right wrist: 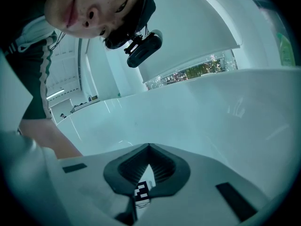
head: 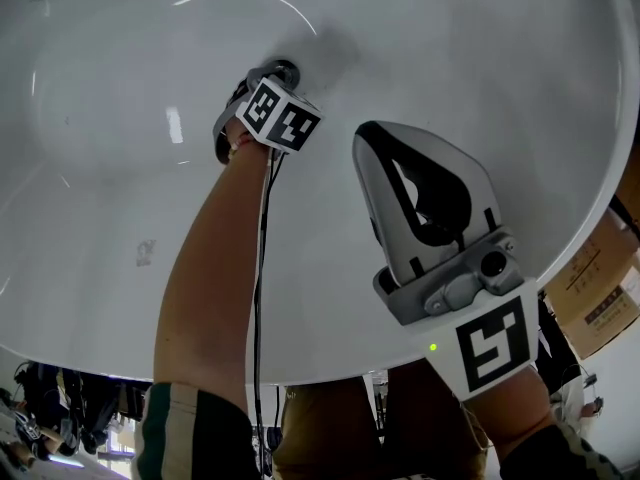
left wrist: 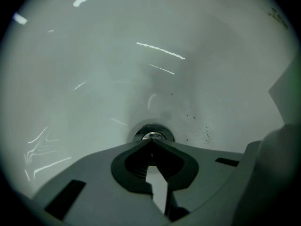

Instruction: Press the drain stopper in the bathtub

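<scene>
left gripper (left wrist: 151, 144) clenched on nothing, tips at the drain stopper (left wrist: 153, 135), far bathtub (head: 120, 168) floor, likely to press | right gripper (right wrist: 149, 146) clenched, empty; parked near-right, clear

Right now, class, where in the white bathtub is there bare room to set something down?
Bare white bathtub floor lies left of the left forearm and beyond the round chrome drain stopper. Crowded: left claw at the stopper, right claw nearby.
</scene>
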